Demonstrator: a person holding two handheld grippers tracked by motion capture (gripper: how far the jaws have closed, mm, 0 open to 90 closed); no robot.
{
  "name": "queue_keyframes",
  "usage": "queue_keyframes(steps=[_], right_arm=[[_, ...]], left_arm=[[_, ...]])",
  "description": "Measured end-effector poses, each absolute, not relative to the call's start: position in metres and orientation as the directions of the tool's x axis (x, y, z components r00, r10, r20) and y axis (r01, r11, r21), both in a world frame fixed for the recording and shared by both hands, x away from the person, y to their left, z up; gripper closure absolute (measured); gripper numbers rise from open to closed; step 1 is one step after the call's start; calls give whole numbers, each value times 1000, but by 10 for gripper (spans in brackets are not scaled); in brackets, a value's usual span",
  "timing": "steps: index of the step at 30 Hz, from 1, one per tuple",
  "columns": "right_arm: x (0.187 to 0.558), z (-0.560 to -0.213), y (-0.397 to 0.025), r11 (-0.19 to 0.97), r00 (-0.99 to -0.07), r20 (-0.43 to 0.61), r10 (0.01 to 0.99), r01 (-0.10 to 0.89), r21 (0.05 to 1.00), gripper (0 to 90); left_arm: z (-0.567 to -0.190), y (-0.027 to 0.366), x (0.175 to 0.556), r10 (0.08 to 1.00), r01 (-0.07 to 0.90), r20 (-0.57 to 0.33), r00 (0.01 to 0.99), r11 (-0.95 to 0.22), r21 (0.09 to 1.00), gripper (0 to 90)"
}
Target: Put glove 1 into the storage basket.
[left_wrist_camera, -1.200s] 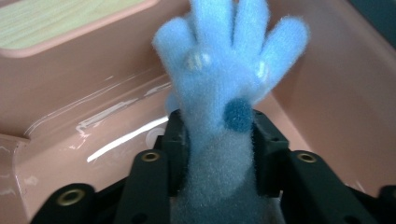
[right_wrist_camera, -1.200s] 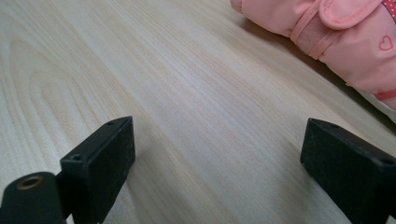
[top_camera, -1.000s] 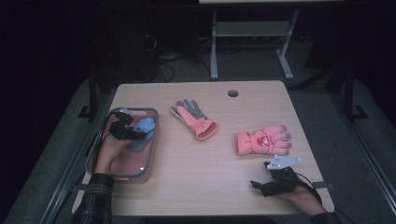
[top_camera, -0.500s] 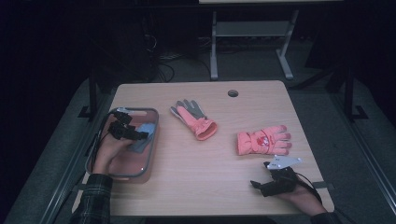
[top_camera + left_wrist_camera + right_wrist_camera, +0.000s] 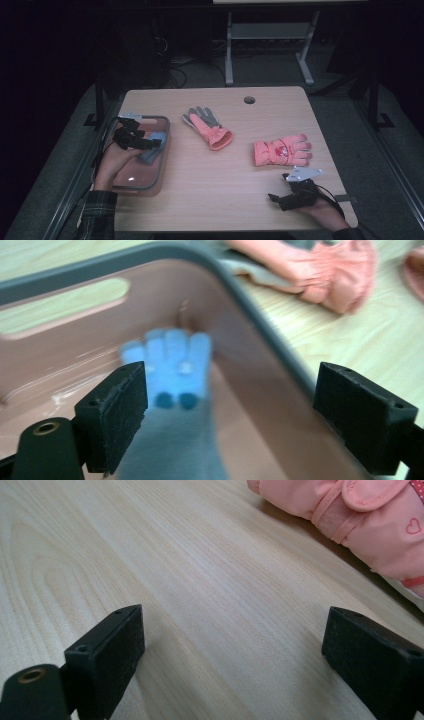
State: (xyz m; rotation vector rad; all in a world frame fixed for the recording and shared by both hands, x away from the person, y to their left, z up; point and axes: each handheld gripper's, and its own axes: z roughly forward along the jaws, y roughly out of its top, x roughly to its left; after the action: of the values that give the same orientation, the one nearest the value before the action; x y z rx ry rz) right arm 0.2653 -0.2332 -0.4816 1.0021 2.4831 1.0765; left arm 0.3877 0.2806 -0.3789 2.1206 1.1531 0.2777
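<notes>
A blue and grey glove point(image 5: 153, 148) lies inside the pink bin point(image 5: 150, 186) at the table's left. My left gripper point(image 5: 149, 144) hovers over the bin, open, with the blue glove point(image 5: 175, 365) below and between its jaws, not pinched. A pink glove with a grey palm point(image 5: 207, 127) rests mid-table, and its cuff point(image 5: 320, 270) lies beyond the bin's rim point(image 5: 260, 325). A second pink glove point(image 5: 281, 151) lies to the right. My right gripper point(image 5: 275, 198) sits near the front right edge, open over bare wood point(image 5: 232, 660), with that pink glove point(image 5: 370, 520) just ahead.
The wooden table point(image 5: 240, 200) has a round cable hole point(image 5: 249, 100) near its far edge. A metal frame point(image 5: 270, 40) stands on the dark floor behind the table. Bare wood stretches between the bin and the right gripper.
My left gripper has drawn back slightly toward the bin's left side. The blue glove stays in the bin. The right gripper has not moved.
</notes>
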Motion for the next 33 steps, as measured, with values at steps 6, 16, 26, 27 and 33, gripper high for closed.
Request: queue_keyframes(steps=[6,16,26,27,33], right_arm=[[265,-482,-233,489,-729,37,683,495,719,92],[265,-482,-233,489,-729,40,684,498,716,92],[265,-481,-233,488,-726,42,687,503,714,96],[265,-481,-233,487,-723,45,689,507,711,107],[265,-479,-235,494,-726,38,687,505,708,145]], left_arm=[[-371,259,369,764,633,-168,623,-367,681,134],[-367,212,337,694,585,-173,699,-416,696,138],[-385,168,310,630,533,-145,763,-485,693,140],[-389,166,307,626,525,-138,768,-490,695,140],[-411,153,293,606,493,-107,788,-518,699,141]])
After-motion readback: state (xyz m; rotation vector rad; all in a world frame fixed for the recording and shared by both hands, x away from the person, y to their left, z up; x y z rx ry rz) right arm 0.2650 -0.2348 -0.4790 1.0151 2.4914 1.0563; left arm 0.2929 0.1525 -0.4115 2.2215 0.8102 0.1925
